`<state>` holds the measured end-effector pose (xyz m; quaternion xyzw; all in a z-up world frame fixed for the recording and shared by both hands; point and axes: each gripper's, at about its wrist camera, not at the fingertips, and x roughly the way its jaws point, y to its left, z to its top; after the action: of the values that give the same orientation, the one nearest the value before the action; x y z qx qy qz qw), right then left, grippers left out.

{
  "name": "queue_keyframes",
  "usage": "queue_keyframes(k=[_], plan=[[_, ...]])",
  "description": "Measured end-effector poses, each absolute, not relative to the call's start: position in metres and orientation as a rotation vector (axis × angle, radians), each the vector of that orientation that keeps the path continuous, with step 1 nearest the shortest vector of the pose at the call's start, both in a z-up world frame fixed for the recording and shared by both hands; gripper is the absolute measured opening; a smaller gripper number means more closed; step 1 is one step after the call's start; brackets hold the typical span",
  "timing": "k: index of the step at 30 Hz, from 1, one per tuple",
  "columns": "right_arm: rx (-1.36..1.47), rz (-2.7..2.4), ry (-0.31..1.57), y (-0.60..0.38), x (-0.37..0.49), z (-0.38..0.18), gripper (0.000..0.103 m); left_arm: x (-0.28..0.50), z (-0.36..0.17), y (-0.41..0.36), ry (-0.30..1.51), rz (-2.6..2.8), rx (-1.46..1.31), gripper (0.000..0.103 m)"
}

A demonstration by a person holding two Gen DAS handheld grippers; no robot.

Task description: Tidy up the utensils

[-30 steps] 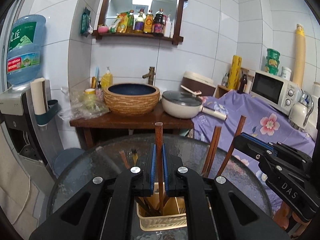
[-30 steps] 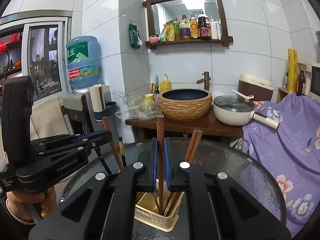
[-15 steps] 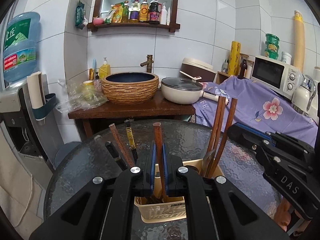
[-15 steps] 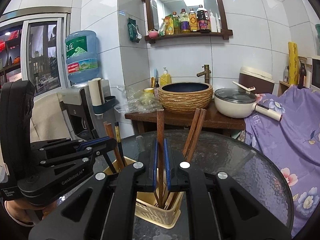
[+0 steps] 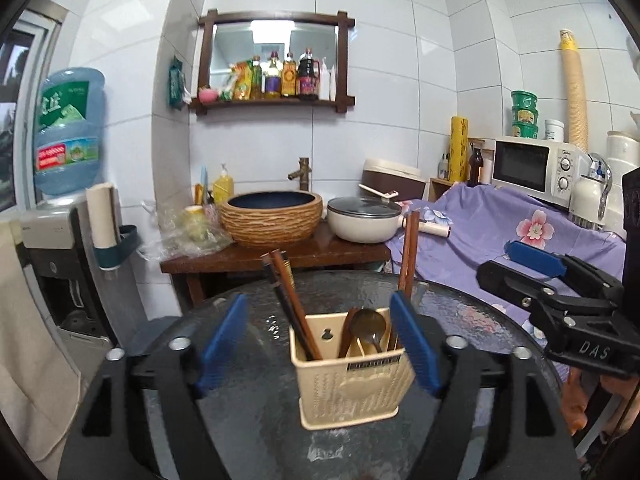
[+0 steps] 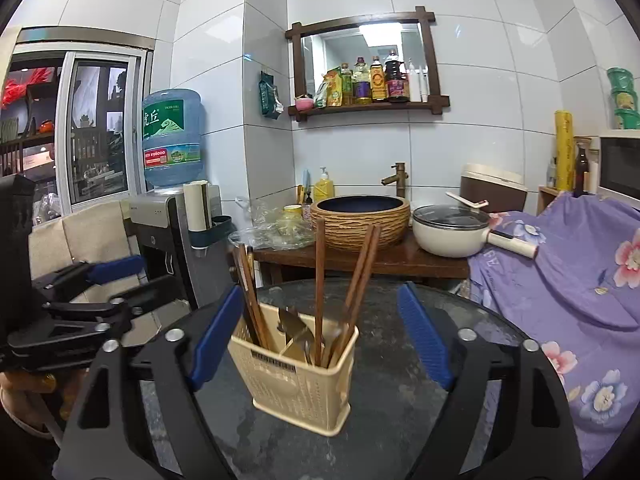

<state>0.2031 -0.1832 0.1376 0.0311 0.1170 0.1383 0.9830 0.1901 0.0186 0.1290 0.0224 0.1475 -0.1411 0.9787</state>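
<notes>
**Both grippers released**

Left gripper point(image 5: 320, 344) and right gripper point(image 6: 320, 336) had just opened wide, nothing between pads. Chopsticks point(image 6: 319, 292) and spoon point(image 5: 370, 326) stood in the holder point(image 5: 352, 384) on the glass table point(image 6: 400, 420).

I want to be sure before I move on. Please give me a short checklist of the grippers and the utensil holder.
1. Left gripper open, jaws just opened, nothing gripped: ok.
2. Right gripper open, jaws just opened, nothing gripped: ok.
3. Utensil holder upright on the glass table: ok.
4. Chopsticks standing inside the holder: ok.
5. Spoon inside the holder: ok.
6. More utensils waiting elsewhere: cannot tell.
</notes>
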Motion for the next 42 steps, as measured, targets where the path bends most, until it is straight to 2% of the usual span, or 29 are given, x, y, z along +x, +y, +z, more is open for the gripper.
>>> queue_keyframes(k=[2,3,6,14,22,30,42], plan=[[0.055,0.273,0.235,-0.183,0.185,0.129,0.086,0.168,0.122,0.027,0.264,-0.245,0.042,0.095],[0.044,0.256,0.232,-0.184,0.172,0.122,0.09,0.161,0.119,0.029,0.259,-0.238,0.041,0.097],[0.044,0.239,0.215,-0.187,0.14,0.103,0.097,0.133,0.096,0.042,0.276,-0.201,0.031,0.097],[0.072,0.22,0.276,-0.183,0.063,0.039,0.097,0.082,0.032,0.058,0.407,-0.141,-0.04,0.097],[0.086,0.21,0.313,-0.183,0.007,0.006,0.097,0.032,0.011,0.044,0.418,-0.129,-0.027,0.097],[0.074,0.194,0.283,-0.186,-0.037,0.003,0.097,-0.007,0.007,0.031,0.371,-0.146,0.009,0.097],[0.06,0.193,0.245,-0.184,-0.057,0.015,0.097,-0.033,0.013,0.03,0.326,-0.114,0.02,0.097]])
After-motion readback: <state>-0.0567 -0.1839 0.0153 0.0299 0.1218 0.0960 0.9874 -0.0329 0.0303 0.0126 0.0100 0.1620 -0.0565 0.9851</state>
